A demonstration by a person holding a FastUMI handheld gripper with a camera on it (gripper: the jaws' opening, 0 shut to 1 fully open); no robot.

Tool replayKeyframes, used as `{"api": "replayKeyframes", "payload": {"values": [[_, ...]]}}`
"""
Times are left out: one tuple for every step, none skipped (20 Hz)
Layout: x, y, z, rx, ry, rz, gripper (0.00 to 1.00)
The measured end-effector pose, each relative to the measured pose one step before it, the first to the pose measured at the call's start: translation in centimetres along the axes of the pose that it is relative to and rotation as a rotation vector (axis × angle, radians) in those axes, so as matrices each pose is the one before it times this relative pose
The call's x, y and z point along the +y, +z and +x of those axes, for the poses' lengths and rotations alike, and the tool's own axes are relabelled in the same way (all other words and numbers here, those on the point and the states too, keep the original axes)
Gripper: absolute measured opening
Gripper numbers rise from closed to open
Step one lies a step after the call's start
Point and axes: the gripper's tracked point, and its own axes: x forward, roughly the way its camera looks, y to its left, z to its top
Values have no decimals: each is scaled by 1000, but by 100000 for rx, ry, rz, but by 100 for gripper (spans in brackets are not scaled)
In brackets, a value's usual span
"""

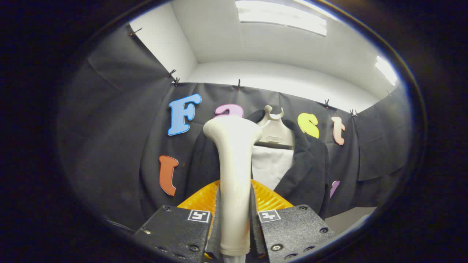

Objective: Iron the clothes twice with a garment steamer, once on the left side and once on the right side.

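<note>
A black cloth wall (109, 138) closes the far side of the booth, with a white ceiling and strip lights above it. Against that wall hangs a dark jacket (307, 168) over a white shirt (270, 164), both on a pale hanger (274, 131); the clothes are beyond the fingers and a little to the right. Nearer, an orange ribbed piece (270, 199) fans out behind the steamer, just ahead of the fingers; what it belongs to is not clear.

The cream steamer (234, 175) stands upright, its handle between the two fingers and its wide head risen above them, overlapping the jacket's left front. The gripper (234, 223) is closed onto the handle, both fingers pressing its sides with no slack showing.

The steamer looks raised and aimed at the clothes but well apart from the cloth, so neither pass seems done yet. To do the stroke well, the head should probably be brought close to the left front near the collar, kept upright and square to the cloth, then drawn steadily down, with the grip held firm so the handle does not twist. The right front follows likewise.
</note>
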Motion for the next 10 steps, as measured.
{"api": "replayKeyframes", "payload": {"values": [[-21,-188,394,446,-1440,-1066,35],[-152,-524,312,964,-1192,-323,35],[-69,-722,55,1502,-676,422,35],[3,-832,-37,1746,64,465,34],[-86,-782,-134,1947,184,579,34],[-245,-766,-126,1776,-42,551,34],[-336,-585,-218,1324,-768,300,34],[-408,-474,-216,977,-556,215,34],[-174,-436,-297,634,26,473,34],[-181,-506,-301,805,-27,146,34]]}}
